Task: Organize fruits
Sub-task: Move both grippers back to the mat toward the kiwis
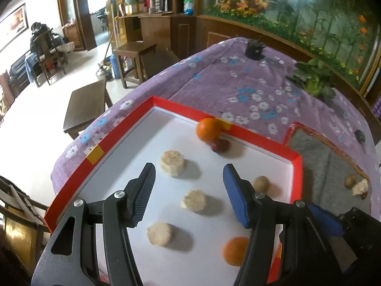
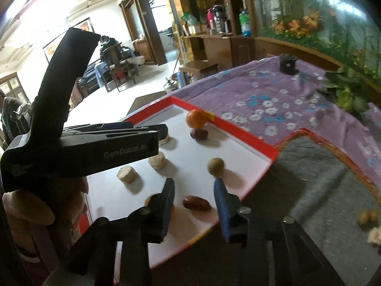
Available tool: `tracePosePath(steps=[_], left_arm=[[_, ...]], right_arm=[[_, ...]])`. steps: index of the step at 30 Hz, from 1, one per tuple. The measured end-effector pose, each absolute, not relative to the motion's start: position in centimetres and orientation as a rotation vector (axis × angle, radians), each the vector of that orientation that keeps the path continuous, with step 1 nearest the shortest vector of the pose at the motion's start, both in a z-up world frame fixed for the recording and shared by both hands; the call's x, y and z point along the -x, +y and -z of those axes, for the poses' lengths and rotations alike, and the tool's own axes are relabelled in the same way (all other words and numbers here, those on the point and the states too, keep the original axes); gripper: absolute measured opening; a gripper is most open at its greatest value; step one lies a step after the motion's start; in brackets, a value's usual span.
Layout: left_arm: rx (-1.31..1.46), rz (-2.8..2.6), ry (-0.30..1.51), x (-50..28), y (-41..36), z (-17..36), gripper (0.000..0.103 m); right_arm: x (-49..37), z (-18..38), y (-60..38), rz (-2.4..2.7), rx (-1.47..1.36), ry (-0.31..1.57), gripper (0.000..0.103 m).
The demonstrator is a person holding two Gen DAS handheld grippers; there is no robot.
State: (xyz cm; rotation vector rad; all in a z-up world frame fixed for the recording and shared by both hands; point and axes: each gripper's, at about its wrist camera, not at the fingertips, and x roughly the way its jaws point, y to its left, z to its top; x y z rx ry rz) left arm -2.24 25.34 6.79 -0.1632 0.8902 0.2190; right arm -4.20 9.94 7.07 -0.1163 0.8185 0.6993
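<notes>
Two claws hang over the red-rimmed white tray [image 1: 123,124] on the purple flowered tabletop. Left claw [image 1: 188,190] stands wide and empty above the pale round banana slices [image 1: 194,200], oranges beyond and near. Right claw [image 2: 194,206] is partly open, a dark red date [image 2: 196,203] lying loose between its fingers. Placing seems done; next likely calls for fetching the leftovers on the grey mat [image 2: 321,178].

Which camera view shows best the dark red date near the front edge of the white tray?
The right wrist view. There the red date lies whole and unhidden on the white tray, between the open fingers of the right gripper, which do not touch it. The left wrist view does not show this date clearly; its own gripper hides that part of the tray.
</notes>
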Motion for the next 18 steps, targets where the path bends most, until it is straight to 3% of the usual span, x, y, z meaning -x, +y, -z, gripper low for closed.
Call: tracePosePath(steps=[15, 18], left_arm=[[0.081, -0.004, 0.861, 3.3, 14.1, -8.3, 0.059], [0.074, 0.041, 0.871, 3.2, 11.7, -8.1, 0.065]], right_arm=[[7.0, -8.1, -0.9, -0.495, 0.044, 0.792, 0.041], [7.8, -8.4, -5.0, -0.41, 0.025, 0.78, 0.042]])
